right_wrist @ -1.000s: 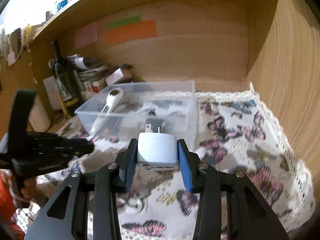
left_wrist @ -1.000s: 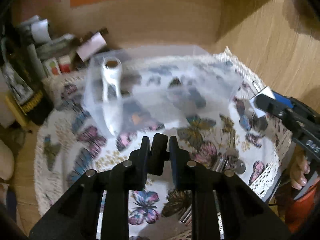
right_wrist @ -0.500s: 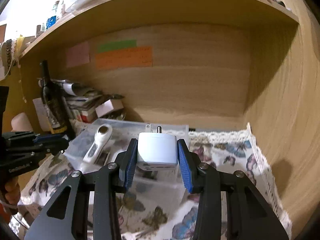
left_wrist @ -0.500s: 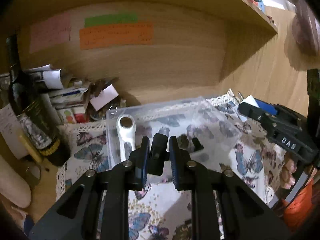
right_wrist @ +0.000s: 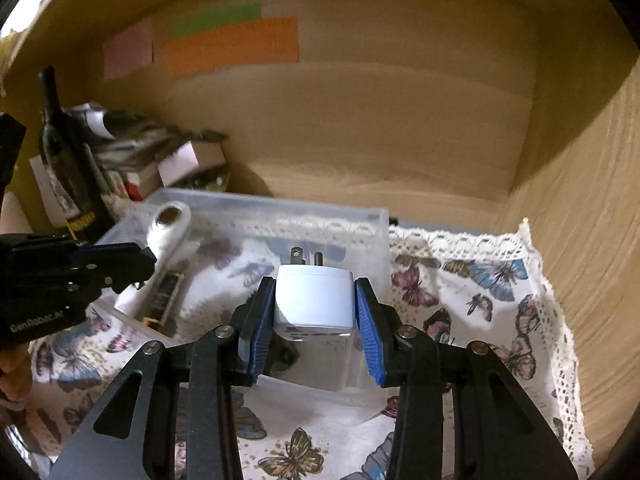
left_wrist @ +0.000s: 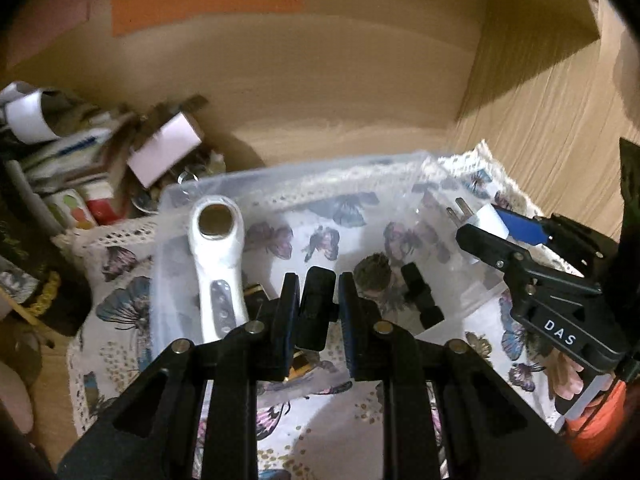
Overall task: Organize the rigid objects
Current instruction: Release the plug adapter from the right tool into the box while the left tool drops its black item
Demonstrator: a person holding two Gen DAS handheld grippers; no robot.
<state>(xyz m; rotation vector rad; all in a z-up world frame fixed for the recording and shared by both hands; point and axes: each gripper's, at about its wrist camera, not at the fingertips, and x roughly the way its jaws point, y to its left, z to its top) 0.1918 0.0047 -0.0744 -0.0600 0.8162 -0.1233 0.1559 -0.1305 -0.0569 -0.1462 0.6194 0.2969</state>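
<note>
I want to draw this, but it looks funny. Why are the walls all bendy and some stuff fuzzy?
In both wrist views the fisheye lens bends the straight wooden shelf walls into curves and darkens the corners. In the left wrist view the clutter pile is smeared by motion blur, while the black object in the left gripper looks sharp. In the right wrist view the white plug adapter is crisp.

Worktop (right_wrist: 400, 188): light wood, inside a wooden alcove. A white butterfly-print cloth with lace edging (right_wrist: 480, 292) lies on it, spreading beneath and to the right of the right tool (right_wrist: 316, 320). A clear plastic bin (right_wrist: 376, 220) sits on the cloth, directly ahead of both tools. Far left of the right tool, off the cloth: a dark bottle (right_wrist: 60, 152) standing upright, beside a pile of small boxes and papers (right_wrist: 160, 160) against the back wall.
</note>
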